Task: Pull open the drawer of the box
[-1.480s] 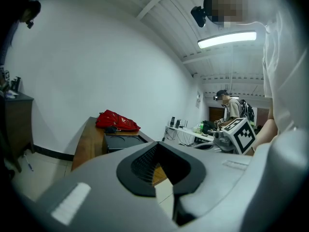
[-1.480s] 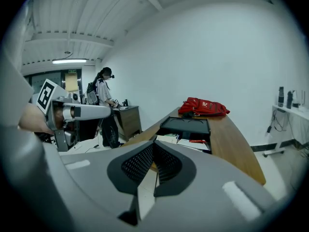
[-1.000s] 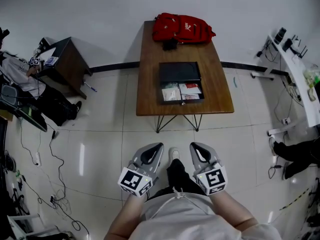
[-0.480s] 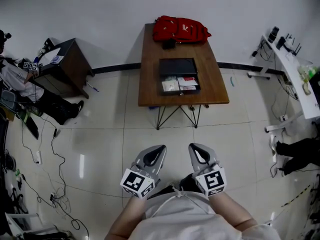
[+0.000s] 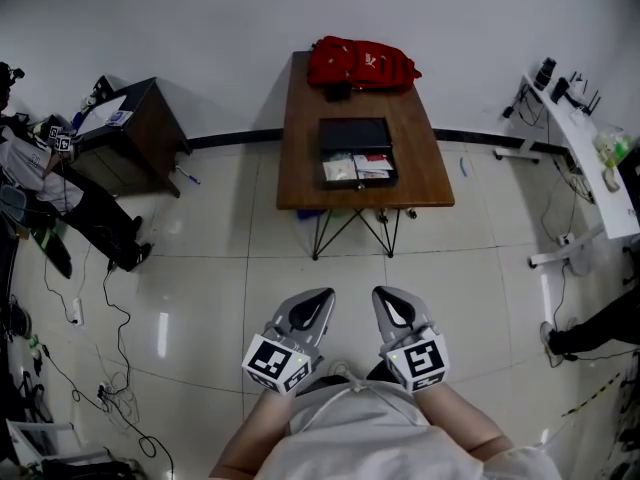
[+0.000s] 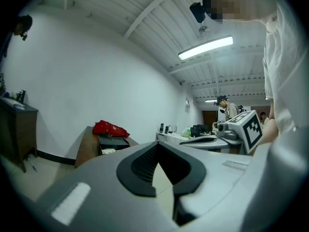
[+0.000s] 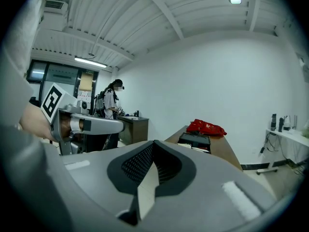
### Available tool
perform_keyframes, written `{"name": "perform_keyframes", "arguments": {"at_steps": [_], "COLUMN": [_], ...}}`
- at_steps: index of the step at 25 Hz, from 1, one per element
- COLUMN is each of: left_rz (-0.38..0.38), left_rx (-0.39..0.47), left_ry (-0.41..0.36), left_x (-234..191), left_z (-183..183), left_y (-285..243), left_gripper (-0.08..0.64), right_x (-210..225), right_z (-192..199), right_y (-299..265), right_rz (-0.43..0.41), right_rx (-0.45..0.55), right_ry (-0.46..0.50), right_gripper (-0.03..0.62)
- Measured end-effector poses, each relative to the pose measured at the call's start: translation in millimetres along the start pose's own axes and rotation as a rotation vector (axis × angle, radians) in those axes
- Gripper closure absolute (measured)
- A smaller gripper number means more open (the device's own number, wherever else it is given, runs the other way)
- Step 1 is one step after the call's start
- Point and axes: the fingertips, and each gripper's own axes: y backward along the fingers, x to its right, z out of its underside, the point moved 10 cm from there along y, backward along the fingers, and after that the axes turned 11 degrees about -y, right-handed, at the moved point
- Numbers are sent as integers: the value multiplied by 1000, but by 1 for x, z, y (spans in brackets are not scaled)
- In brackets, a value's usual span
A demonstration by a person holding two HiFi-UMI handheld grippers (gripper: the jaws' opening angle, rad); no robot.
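Observation:
On a wooden table [image 5: 300, 118] across the tiled floor stands a black box [image 5: 355, 135]. Its drawer [image 5: 359, 169] is pulled out toward me, with papers and packets showing inside. Both grippers are held close to my body, far from the table. My left gripper [image 5: 318, 296] is shut and holds nothing. My right gripper [image 5: 385, 295] is likewise shut and empty. In the left gripper view the box [image 6: 112, 141] is small and distant beyond the left gripper [image 6: 157, 144]. The right gripper view shows the box [image 7: 195, 139] past the right gripper [image 7: 154, 143].
A red backpack [image 5: 362, 63] lies at the table's far end against the wall. A dark cabinet [image 5: 135, 118] and a seated person [image 5: 50, 183] are at the left, cables [image 5: 100, 368] trail over the floor. A white desk [image 5: 585, 153] lines the right.
I have backed away from the table, which now looks smaller and farther. Both grippers stay shut by my body. The seated person's legs at the left have shifted.

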Motion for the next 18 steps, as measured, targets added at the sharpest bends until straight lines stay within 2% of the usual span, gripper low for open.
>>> {"name": "perform_keyframes", "arguments": {"at_steps": [10,18], "left_rz": [-16,-9], "left_rx": [5,8], "left_ry": [-8,-8], "left_x": [7,8], "left_z": [-2,-2], "left_y": [8,7], "left_gripper": [565,565], "right_x": [0,-2], "right_z": [7,7], "right_y": [12,15], "right_rz": [10,-4], "right_rx": [-13,-27], "right_ry": [-40,-31], "right_gripper": [588,588]}}
